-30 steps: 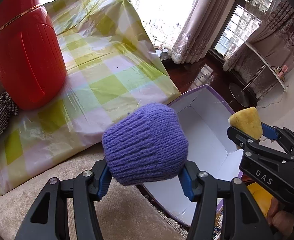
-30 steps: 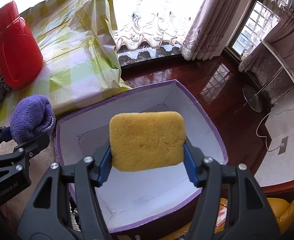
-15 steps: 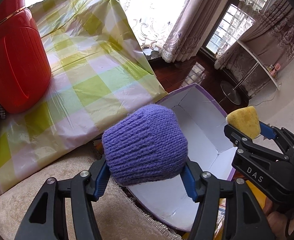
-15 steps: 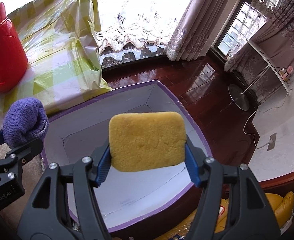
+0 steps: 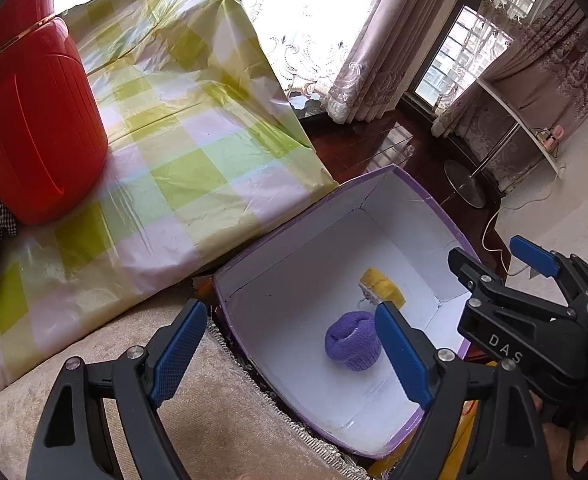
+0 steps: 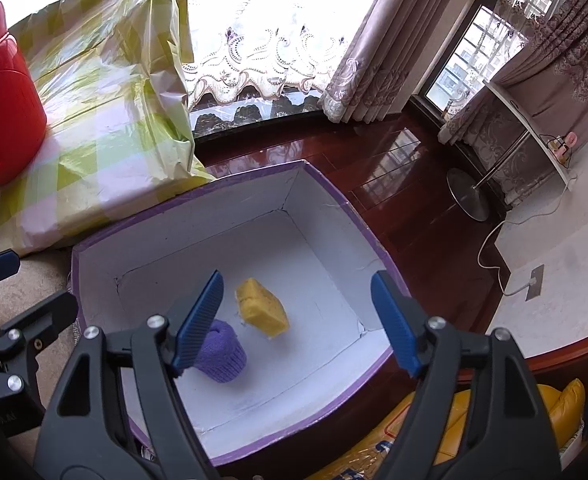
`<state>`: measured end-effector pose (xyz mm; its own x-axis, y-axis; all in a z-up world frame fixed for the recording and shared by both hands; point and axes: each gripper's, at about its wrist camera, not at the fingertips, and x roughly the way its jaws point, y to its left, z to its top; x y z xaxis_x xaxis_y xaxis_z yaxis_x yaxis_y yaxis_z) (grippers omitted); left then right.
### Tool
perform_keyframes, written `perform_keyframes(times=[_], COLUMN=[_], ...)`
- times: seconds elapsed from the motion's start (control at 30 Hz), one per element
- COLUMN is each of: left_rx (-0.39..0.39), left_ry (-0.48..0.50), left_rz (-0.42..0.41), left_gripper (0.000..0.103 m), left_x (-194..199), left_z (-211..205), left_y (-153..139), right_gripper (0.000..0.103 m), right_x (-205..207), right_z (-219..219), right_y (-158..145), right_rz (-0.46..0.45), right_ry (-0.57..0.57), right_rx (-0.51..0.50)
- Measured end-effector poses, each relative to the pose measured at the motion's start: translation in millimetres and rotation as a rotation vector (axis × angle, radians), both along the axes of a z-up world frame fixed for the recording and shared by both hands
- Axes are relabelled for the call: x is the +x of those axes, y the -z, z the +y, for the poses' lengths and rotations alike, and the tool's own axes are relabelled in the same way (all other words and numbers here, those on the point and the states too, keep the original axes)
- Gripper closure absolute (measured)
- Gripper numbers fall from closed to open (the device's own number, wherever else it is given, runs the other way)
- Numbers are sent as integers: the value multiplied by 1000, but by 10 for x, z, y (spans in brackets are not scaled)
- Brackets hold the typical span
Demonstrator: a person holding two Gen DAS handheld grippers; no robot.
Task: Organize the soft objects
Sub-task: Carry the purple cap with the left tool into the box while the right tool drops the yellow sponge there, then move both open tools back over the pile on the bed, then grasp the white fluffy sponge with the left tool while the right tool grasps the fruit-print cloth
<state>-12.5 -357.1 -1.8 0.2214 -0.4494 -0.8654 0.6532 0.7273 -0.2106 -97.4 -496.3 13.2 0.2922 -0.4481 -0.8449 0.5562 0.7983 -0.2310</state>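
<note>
A purple knitted hat (image 5: 353, 347) and a yellow sponge (image 5: 381, 284) lie on the white floor of an open purple-edged box (image 5: 286, 222). The hat (image 6: 221, 351) and the sponge (image 6: 262, 307) also show in the right wrist view, inside the box (image 6: 182, 200). My left gripper (image 5: 290, 354) is open and empty above the box's near left side. My right gripper (image 6: 297, 320) is open and empty above the box; it shows in the left wrist view (image 5: 497, 258) at the right.
A red plastic container (image 5: 30, 136) stands on a bed with a green and white checked cover (image 5: 182, 152) left of the box. A beige cushion (image 5: 222, 412) lies below my left gripper. Dark wooden floor (image 6: 397, 168), curtains and a stand base (image 6: 467, 196) lie beyond. A yellow bag (image 6: 465, 432) sits at the bottom right.
Both grippers have opened. The purple hat and the yellow sponge have dropped from them into the box.
</note>
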Motion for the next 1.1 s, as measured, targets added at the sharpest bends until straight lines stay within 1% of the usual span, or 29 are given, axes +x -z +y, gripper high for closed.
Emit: perform_keyframes(times=[0.1,0.17,0.23,0.37,0.43,0.47,0.53,0.6,0.67,0.7,0.77,0.83,0.87,0.9,0.93,1.0,1.1], left_rx=[25,41,69,152,178,188,206,244,264,258,214,160,133,113,99,107,80], left_ry=[-34,-91,-168,-338,-423,-466,-536,-606,-668,-694,-748,-786,-802,-820,-839,-878,-879], left_rz=[-28,-47,-56,-72,-85,-92,-108,-132,-137,-132,-127,-152,-155,-147,-140,-119,-78], left_gripper=[16,16,16,16,16,16,16,16,16,16,16,14,4,0,0,0,0], left_x=[47,123,230,424,484,511,552,583,615,631,659,675,689,719,762,868,1029], left_z=[167,369,623,1181,1485,1633,1924,2216,2535,2696,3036,3356,3497,3650,3773,3989,4210], left_y=[-41,-65,-72,-79,-100,-116,-150,-177,-190,-193,-197,-231,-240,-232,-216,-167,-76], right_gripper=[21,18,18,16,14,12,12,11,11,11,11,11,11,11,11,11,11], right_x=[25,60,112,270,348,406,513,626,722,767,864,964,1028,1080,1154,1284,1467], right_z=[65,154,281,674,867,969,1178,1398,1624,1738,1939,2105,2203,2278,2370,2549,2787], right_y=[-24,-54,-90,-182,-227,-246,-276,-296,-314,-321,-323,-307,-292,-270,-243,-193,-102], right_rz=[-29,-54,-73,-132,-150,-158,-169,-176,-189,-199,-222,-248,-255,-249,-231,-215,-182], right_ry=[-21,-50,-83,-189,-234,-265,-317,-374,-443,-474,-534,-593,-617,-631,-645,-678,-708], right_rx=[27,47,53,55,61,72,92,113,137,151,204,276,307,326,343,370,380])
